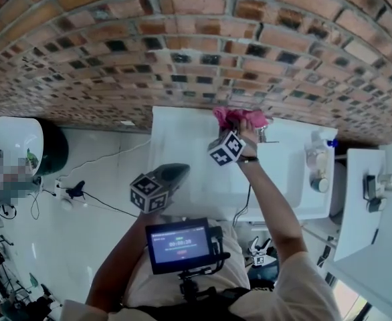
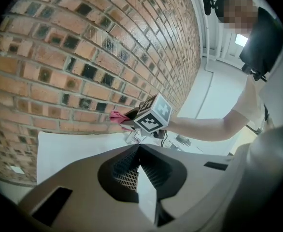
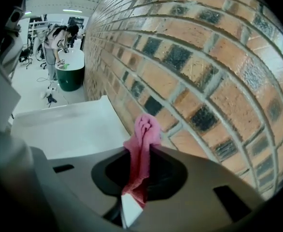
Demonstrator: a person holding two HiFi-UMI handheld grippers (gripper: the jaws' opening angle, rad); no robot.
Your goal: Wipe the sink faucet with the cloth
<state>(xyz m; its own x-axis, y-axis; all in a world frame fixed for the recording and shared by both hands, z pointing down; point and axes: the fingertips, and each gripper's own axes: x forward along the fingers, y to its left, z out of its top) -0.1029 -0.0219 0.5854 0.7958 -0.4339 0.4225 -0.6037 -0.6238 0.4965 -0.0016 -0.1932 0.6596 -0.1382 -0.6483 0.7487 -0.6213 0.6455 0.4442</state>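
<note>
White sink counter (image 1: 182,136) below, left gripper (image 2: 139,151) nearest, jaws pressed together w/ nothing btwn, held over counter, right gripper (image 1: 239,129) farther out, jaws pinching pink cloth (image 1: 239,117), cloth bunched just beside faucet (image 1: 262,135), brick wall (image 1: 182,45) behind

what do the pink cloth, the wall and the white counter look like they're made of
The pink cloth looks like soft matte fabric, perhaps microfibre: it bunches into folds. The wall is rough brick with pale mortar joints, some faces dark. The white counter is smooth with a faint sheen; ceramic, stone or laminate, I cannot tell.
</note>
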